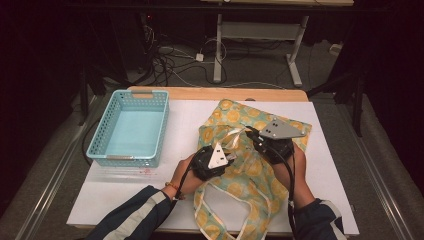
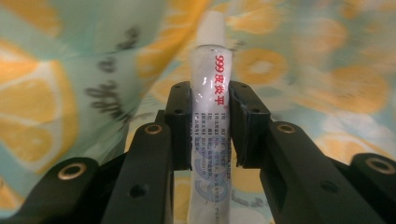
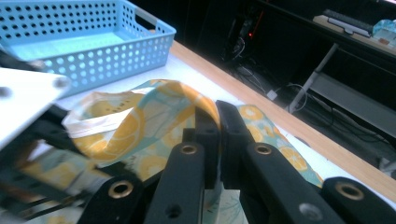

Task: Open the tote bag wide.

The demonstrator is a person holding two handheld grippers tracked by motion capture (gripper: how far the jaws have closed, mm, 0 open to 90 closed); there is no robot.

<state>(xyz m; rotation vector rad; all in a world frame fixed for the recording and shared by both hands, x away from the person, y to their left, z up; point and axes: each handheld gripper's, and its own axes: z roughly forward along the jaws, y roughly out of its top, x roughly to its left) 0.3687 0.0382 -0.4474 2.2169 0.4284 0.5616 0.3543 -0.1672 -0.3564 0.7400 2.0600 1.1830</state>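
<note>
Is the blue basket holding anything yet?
No, the blue basket shows a bare floor in the high view.

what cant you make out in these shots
- Small print on the tube: left gripper view, too small; lower end cut off by the bottom edge.
- Inside of the bag: high view, both grippers cover its opening.
- Bag rim: right gripper view, pinched part hidden between the right gripper fingers.
</note>
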